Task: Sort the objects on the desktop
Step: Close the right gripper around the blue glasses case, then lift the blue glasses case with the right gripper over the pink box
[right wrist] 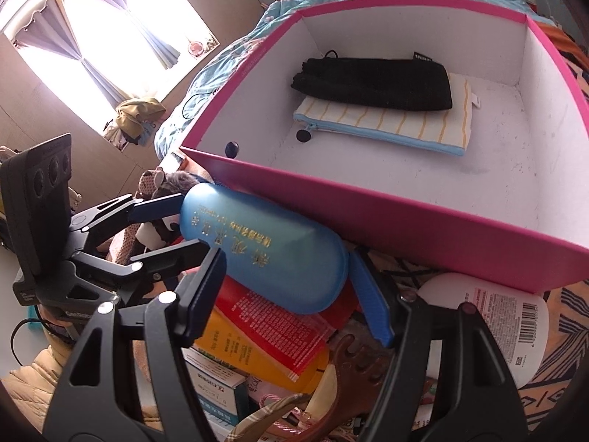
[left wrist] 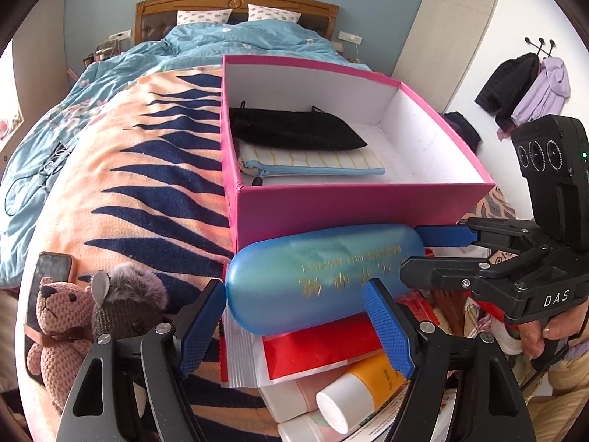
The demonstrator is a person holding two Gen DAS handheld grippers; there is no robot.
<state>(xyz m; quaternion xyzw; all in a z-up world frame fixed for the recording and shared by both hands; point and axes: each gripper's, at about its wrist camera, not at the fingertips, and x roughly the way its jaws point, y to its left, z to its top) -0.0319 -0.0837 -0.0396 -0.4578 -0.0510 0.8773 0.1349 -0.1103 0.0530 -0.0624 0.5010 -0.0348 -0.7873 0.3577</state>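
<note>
Both grippers meet on the blue case (left wrist: 320,276), one at each end. My left gripper (left wrist: 294,324) straddles the case's left half; one blue pad lies across its front, the other sits at the rounded end, but I cannot tell whether the jaws actually pinch it. My right gripper (right wrist: 291,294) brackets the opposite end; its left pad looks to touch the case and the right pad sits just off the rounded tip, so I cannot tell there either. I judge the two-ended approach is meant to steady a smooth, rounded shell that could roll or slip off the heap.

The case rests on top of a pile, just in front of the near wall of the pink box (left wrist: 353,206). Under it lie a red packet (left wrist: 316,346) and an orange tube (left wrist: 368,383) with a white cap; a white bottle (right wrist: 489,316) lies to the right, near the box's corner. Inside the box a black pouch (right wrist: 375,81) rests partly over a striped zip pouch (right wrist: 390,125) at the far left, leaving the near and right floor bare. My guess is the case goes in there next, which needs a lift over the near wall.

Two stuffed toys (left wrist: 88,316) and a phone (left wrist: 51,272) lie to the left on the orange and navy blanket (left wrist: 147,169). It covers a bed with a blue quilt (left wrist: 235,40), a wooden headboard and two pillows. A bright window (right wrist: 110,37) and hanging coats (left wrist: 526,84) flank the room.
</note>
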